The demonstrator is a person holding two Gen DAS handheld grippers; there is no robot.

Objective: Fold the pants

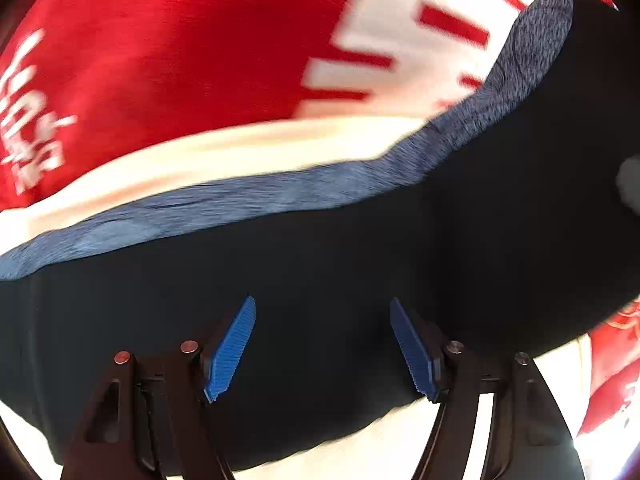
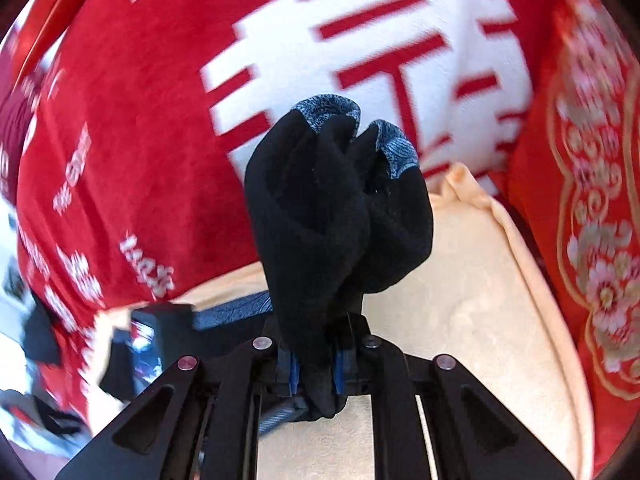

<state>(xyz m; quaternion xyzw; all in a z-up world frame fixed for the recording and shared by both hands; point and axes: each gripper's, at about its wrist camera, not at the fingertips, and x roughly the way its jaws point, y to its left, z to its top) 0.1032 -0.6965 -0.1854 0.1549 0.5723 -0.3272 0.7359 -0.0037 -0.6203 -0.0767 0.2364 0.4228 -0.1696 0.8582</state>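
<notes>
The pants (image 1: 360, 264) are black with a blue-grey heathered waistband (image 1: 248, 196). In the left wrist view they lie spread across the lower half, over a cream blanket. My left gripper (image 1: 322, 344) is open above the black cloth, its blue pads (image 1: 232, 348) wide apart and empty. In the right wrist view my right gripper (image 2: 314, 368) is shut on a bunched fold of the pants (image 2: 336, 208), which stands up in front of the camera with blue-grey band edges (image 2: 328, 110) at the top.
A red blanket with large white characters (image 2: 360, 60) covers the surface behind. A cream blanket (image 2: 460, 280) lies under the pants. A red cushion with gold floral embroidery (image 2: 592, 200) lies at the right. Blurred clutter shows at the lower left of the right wrist view (image 2: 44, 360).
</notes>
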